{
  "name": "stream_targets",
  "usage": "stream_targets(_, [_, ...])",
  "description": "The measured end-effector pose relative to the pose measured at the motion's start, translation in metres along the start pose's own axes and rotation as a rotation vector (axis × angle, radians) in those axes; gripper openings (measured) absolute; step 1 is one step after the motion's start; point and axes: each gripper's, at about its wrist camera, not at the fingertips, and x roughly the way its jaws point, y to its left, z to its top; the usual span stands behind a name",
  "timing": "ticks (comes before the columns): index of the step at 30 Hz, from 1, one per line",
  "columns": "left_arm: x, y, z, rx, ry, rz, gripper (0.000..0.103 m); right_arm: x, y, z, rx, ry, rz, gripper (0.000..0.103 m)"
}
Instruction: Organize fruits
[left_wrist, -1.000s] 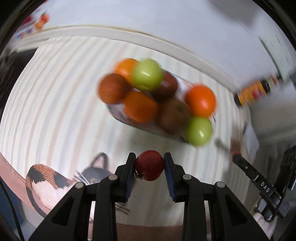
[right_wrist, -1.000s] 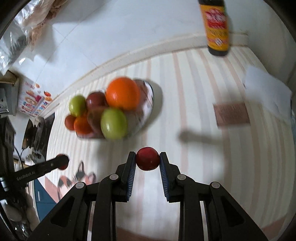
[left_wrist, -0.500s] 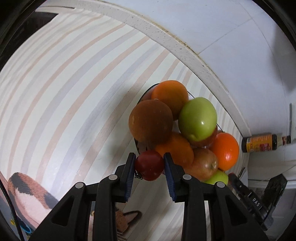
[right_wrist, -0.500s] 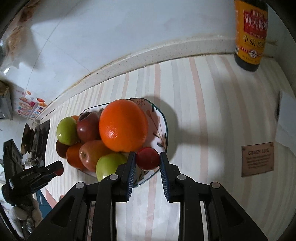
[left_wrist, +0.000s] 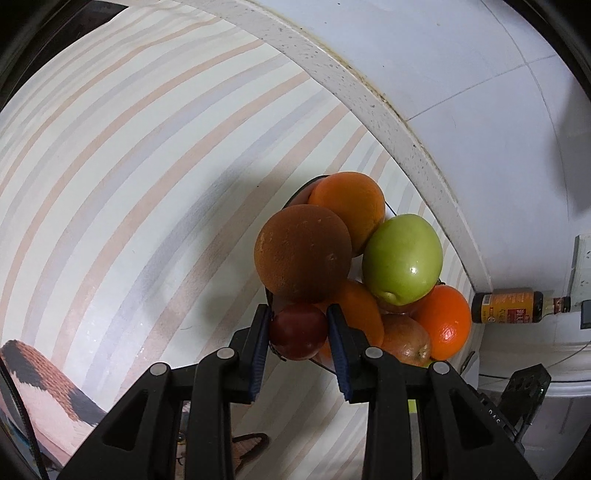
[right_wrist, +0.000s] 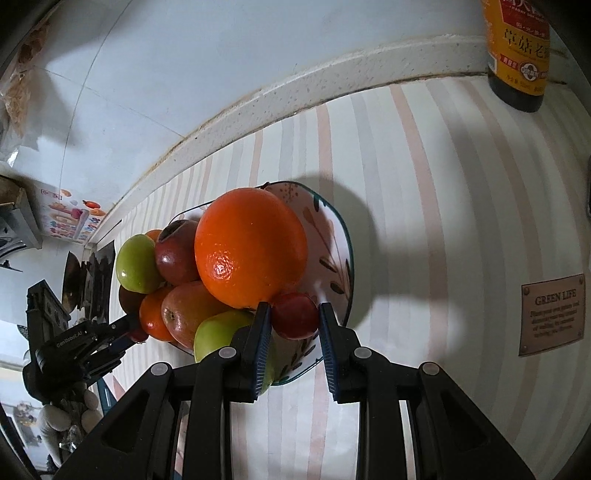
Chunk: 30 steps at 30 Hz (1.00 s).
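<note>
A patterned plate (right_wrist: 338, 243) on the striped tablecloth holds a pile of oranges, green apples and red apples. My left gripper (left_wrist: 298, 331) is shut on a small dark red fruit (left_wrist: 297, 332) at the plate's near edge, under a brown-shaded orange (left_wrist: 303, 254). My right gripper (right_wrist: 294, 321) is shut on a small red fruit (right_wrist: 294, 320) over the plate's near rim, just below a large orange (right_wrist: 251, 247). The left gripper also shows in the right wrist view (right_wrist: 127, 332) at the pile's left side.
A dark sauce bottle (right_wrist: 517, 55) stands at the back wall; it also shows in the left wrist view (left_wrist: 513, 307). A brown "GREEN LIFE" label (right_wrist: 552, 314) is on the cloth at right. A cat picture (left_wrist: 44, 391) is on the cloth's near left.
Both grippers have moved in toward the plate from opposite sides, each still holding its small red fruit. The pile looks larger and closer in both views.
</note>
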Motion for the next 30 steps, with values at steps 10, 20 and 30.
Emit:
stream_targets(10, [0.000,0.010,0.001,-0.069,0.021,-0.038,0.031,-0.004,0.000,0.000,0.020,-0.003,-0.003,0.055])
stream_targets(20, [-0.006,0.013,-0.001,-0.063,0.016,-0.018,0.036,-0.021,0.005,-0.004,0.015,-0.034,-0.023,0.074])
stream_targets(30, [-0.053,-0.011,-0.031,0.173,-0.106,0.239,0.093,-0.061,0.050,-0.030,-0.196,-0.120,-0.338,0.095])
